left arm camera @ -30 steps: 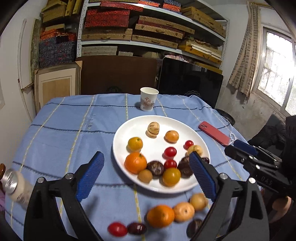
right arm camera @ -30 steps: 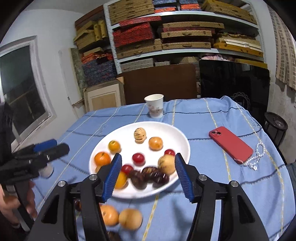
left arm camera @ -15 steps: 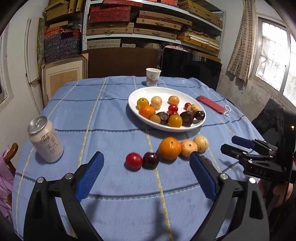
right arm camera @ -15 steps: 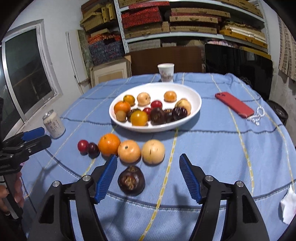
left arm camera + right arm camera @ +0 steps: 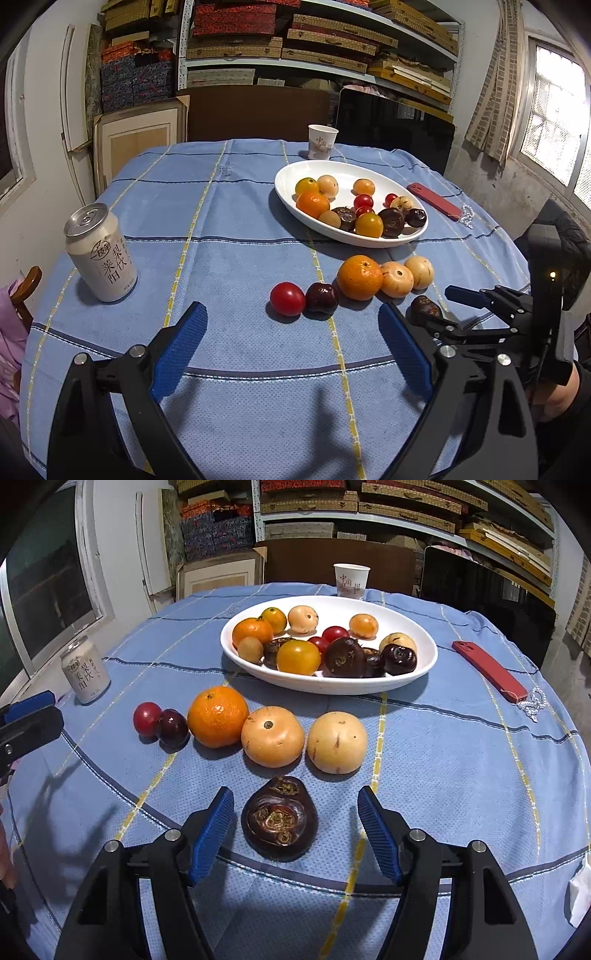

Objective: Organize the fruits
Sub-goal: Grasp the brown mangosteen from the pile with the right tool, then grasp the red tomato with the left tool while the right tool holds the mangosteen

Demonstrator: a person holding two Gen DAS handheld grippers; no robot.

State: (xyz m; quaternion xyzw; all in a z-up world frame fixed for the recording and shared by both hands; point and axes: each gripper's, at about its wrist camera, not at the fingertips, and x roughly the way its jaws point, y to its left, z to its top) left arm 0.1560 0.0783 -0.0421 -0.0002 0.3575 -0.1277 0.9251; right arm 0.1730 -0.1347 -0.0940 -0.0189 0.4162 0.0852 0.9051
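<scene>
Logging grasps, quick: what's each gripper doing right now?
Left gripper: open, holding nothing, above bare tablecloth.
Right gripper: open, its pads either side of the dark water chestnut, not touching it.

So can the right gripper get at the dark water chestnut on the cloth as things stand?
Probably yes. The right gripper is open, with the water chestnut lying between its fingers and nothing in between. The peach-coloured fruit sits clear beyond.

Sharp, evenly lit fisheye views with bowed dark corners, soft shadows, overexposed window [image 5: 554, 118] at right
</scene>
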